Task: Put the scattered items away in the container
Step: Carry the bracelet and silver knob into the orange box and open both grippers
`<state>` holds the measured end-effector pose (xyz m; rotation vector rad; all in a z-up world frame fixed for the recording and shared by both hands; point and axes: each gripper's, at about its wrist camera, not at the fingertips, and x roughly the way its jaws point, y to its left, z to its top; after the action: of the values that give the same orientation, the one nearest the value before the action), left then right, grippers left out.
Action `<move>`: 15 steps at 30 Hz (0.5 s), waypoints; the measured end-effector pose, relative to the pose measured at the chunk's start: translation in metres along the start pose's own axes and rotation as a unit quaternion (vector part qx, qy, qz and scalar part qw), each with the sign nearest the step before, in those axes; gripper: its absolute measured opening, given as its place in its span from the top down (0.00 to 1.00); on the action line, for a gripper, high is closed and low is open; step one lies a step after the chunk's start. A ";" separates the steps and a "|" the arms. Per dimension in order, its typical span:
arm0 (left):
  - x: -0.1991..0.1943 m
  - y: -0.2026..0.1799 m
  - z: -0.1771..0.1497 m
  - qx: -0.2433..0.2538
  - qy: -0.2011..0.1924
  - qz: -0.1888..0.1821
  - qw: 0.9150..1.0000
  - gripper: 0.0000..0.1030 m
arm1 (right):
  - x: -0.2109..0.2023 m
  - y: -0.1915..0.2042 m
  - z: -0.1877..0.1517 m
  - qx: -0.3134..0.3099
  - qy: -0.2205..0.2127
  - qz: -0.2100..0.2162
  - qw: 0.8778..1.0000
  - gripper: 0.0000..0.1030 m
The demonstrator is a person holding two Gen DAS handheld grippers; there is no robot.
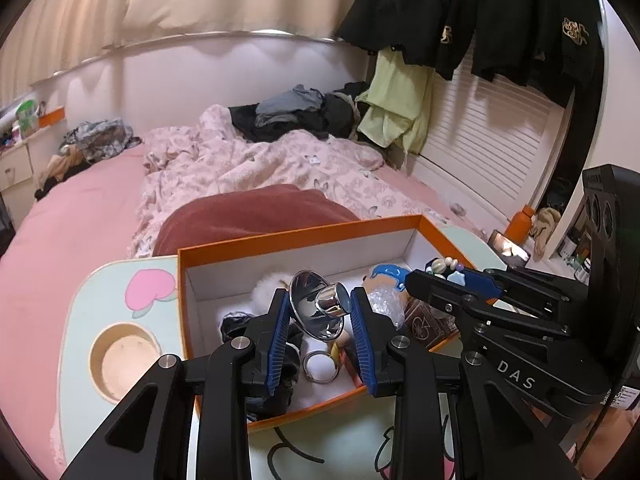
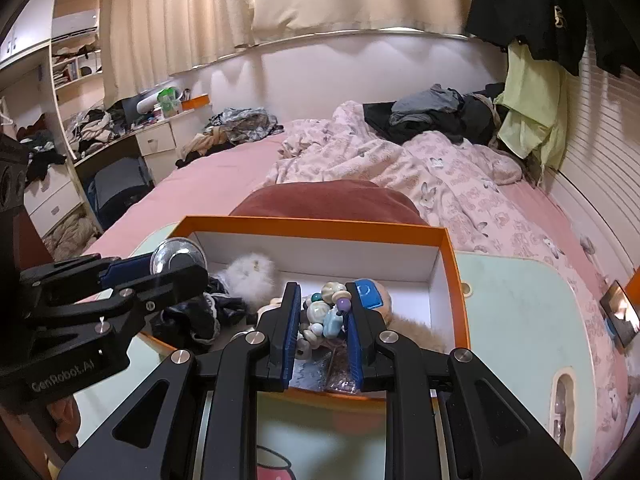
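Above the open orange cardboard box (image 1: pixel 304 242), your left gripper (image 1: pixel 320 316) clamps a shiny silver metal funnel (image 1: pixel 318 306); at its three o'clock, your right gripper (image 2: pixel 323 320) grasps a pastel bead charm cluster (image 2: pixel 326 308).

- The orange box (image 2: pixel 454 280) is open on top; its far right corner (image 2: pixel 416 280) shows bare white floor.
- The left half of the box is crowded: white fluffy ball (image 2: pixel 250 276), black cloth (image 2: pixel 200 316), metal ring (image 1: pixel 320 366).
- The left gripper (image 1: pixel 320 320) with its steel funnel (image 1: pixel 320 306) and the right gripper (image 2: pixel 322 320) with its bead charm (image 2: pixel 324 308) hang side by side over the box, leaving little gap between them.
- The mint tray table (image 2: pixel 520 300) lies bare to the right of the box.
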<state>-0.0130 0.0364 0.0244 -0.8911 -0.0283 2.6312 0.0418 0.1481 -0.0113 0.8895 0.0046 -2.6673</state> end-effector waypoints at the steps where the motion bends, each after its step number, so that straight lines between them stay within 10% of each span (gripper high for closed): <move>1: 0.001 0.000 0.000 0.000 0.001 0.000 1.000 0.72 | 0.000 -0.001 0.000 0.001 0.000 -0.002 1.000 0.78; 15: 0.007 -0.001 0.000 0.001 0.004 0.005 1.000 0.72 | 0.000 -0.006 0.003 0.005 -0.002 -0.013 1.000 0.78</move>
<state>-0.0175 0.0395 0.0206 -0.9049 -0.0192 2.6368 0.0380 0.1535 -0.0100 0.8936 0.0006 -2.6952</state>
